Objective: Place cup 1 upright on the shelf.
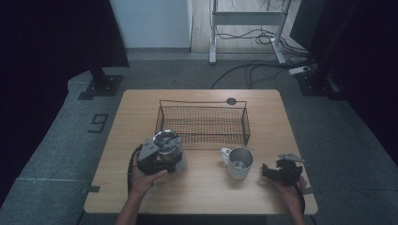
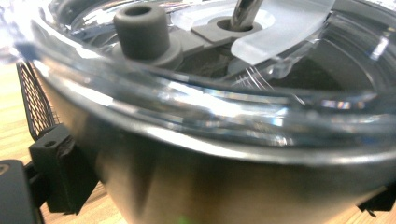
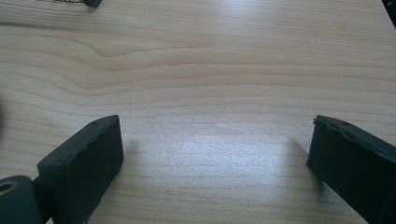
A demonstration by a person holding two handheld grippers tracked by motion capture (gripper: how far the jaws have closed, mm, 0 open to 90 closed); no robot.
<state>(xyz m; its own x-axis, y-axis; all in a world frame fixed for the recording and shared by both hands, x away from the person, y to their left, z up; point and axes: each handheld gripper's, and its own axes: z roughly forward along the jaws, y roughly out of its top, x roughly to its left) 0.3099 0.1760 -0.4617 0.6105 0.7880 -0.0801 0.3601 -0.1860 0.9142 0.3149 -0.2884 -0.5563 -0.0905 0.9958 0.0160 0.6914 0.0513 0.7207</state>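
The lidded steel tumbler (image 1: 167,143) stands left of centre in the high view, upright on the counter (image 1: 202,197), just in front of the near left corner of the wire basket (image 1: 202,123). The left tongs (image 1: 159,161) pinch it around its body: in the left gripper view the black jaws sit at either side of the steel wall, under the clear lid (image 2: 210,100) with its grey stopper (image 2: 141,29). Its long axis runs straight up, and the basket lies just beyond it toward the top of the frame, so by my judgement the coming move turns on lifting it over the near rim and setting it inside. To the right of centre a steel mug (image 1: 239,162) rests upright, handle to the upper left, apart from the tumbler. The right tongs (image 1: 272,172) hang at the lower right, spread and holding nothing, only bare wood between the jaws; that hand is the nearer one to the mug.
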